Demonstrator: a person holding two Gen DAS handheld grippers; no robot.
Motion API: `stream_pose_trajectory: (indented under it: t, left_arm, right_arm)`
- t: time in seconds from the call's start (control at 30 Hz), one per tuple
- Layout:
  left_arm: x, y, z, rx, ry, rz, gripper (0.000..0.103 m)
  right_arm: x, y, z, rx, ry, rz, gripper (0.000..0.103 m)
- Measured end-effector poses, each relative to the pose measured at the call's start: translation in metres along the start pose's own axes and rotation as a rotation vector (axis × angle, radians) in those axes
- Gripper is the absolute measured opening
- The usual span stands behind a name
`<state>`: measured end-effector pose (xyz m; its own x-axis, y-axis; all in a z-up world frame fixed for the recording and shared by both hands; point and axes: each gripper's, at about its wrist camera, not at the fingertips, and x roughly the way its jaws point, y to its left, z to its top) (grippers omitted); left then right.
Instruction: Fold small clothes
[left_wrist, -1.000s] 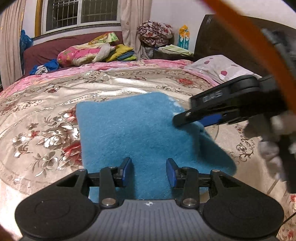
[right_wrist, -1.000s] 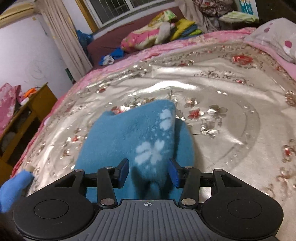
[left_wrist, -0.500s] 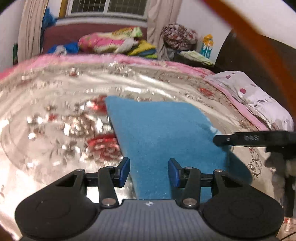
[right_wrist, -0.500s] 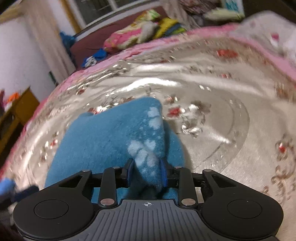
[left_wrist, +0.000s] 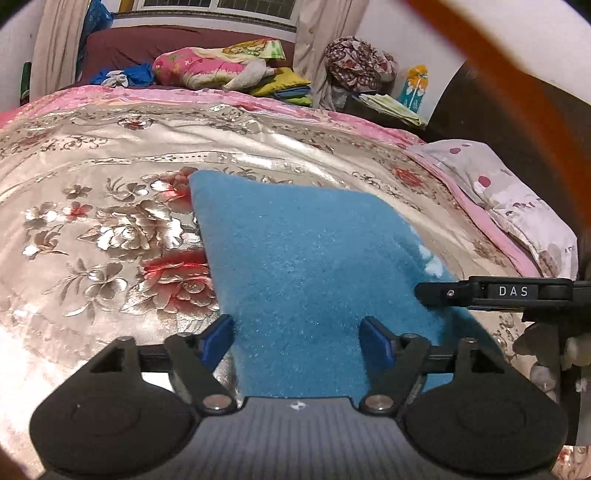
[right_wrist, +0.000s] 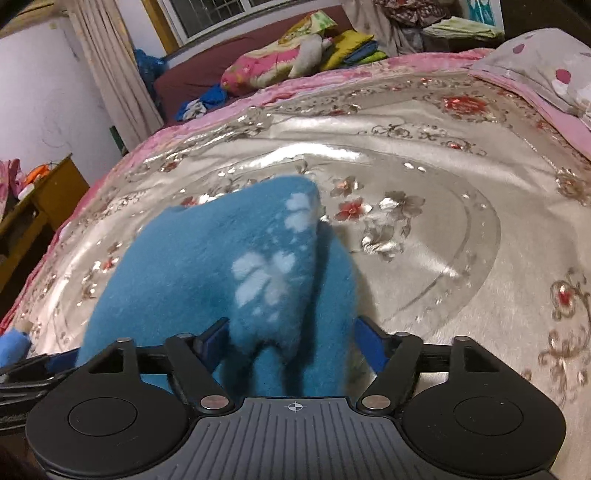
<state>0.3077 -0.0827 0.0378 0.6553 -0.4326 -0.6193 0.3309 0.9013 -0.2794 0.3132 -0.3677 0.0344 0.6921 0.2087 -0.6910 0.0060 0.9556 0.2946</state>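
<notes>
I'm seeing a teal-blue fleece cloth (left_wrist: 314, 266), its fuzzy surface plain on the left camera, while on the right camera it is showing pale, whitish flower-shaped patches (right_wrist: 266, 277). Under it the bedspread (left_wrist: 110, 229) is gleaming silver-beige, patterned with red and silver blossoms and edged in a pink border. The pillow (left_wrist: 517, 199) is showing pale grey-lilac with dark red dots. At the far side a bundle of bedding (left_wrist: 207, 66) is looking pink with yellow-green print. My left tongs (left_wrist: 297, 338) are showing black arms with blue pads, and the right tongs (right_wrist: 291, 341) are looking the same.
</notes>
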Motion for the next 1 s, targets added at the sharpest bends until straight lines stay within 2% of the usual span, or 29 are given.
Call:
stream_pose_trajectory:
  t: [0.1,0.17,0.23,0.27,0.43,0.6,0.83,0.9,1.0]
  left_arm:
    - [0.011,0.002,0.002,-0.023,0.013,-0.016,0.091]
    - [0.014,0.003,0.002,-0.031,0.02,-0.024,0.091]
    - [0.013,0.001,0.001,-0.021,0.021,-0.032,0.09]
    - [0.011,0.002,0.001,-0.017,0.022,-0.039,0.089]
    - [0.0,0.008,-0.001,-0.064,0.029,-0.09,0.083]
    - [-0.027,0.01,-0.01,-0.058,0.035,-0.128,0.082]
    - [-0.078,0.01,-0.051,-0.018,0.091,-0.132,0.081]
    - [-0.082,0.004,-0.061,0.004,0.088,-0.089,0.078]
    - [-0.091,-0.006,-0.065,0.044,0.042,-0.036,0.078]
  right_arm:
    - [0.01,-0.007,0.0,0.012,0.02,0.032,0.082]
    - [0.016,-0.013,-0.002,0.068,0.033,0.071,0.081]
    - [0.02,-0.019,-0.007,0.147,0.042,0.12,0.073]
    - [0.021,-0.022,-0.01,0.191,0.046,0.149,0.072]
    - [0.014,-0.019,-0.015,0.228,0.031,0.173,0.054]
    - [0.0,-0.011,-0.018,0.237,0.039,0.193,0.048]
    - [-0.039,-0.002,-0.058,0.276,0.096,0.283,0.047]
    - [-0.052,0.006,-0.074,0.247,0.108,0.273,0.049]
    - [-0.064,0.026,-0.091,0.147,0.077,0.155,0.056]
